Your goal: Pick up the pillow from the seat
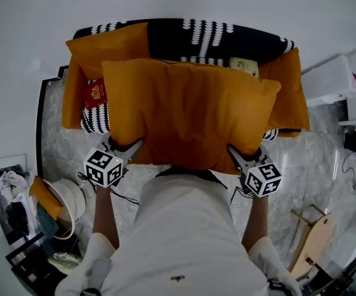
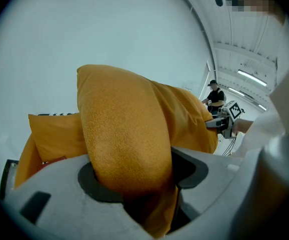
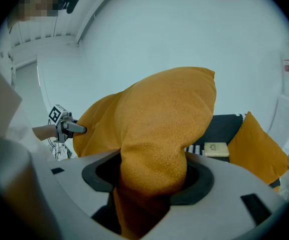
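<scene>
Matt nubbly cloth pillow [image 1: 190, 113], smooth grey plastic tongs [image 2: 134, 184]

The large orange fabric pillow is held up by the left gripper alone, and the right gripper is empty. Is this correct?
Not fully. The right gripper is not empty: the right gripper view shows its jaws closed on a lower corner of the large orange fabric pillow. The left gripper does hold the other lower corner, so both grippers hold it up.

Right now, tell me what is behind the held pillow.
Behind the pillow shows a black-and-white seat with two more orange cushions, a red item and a tan box. The pillow covers the seat's middle.
</scene>
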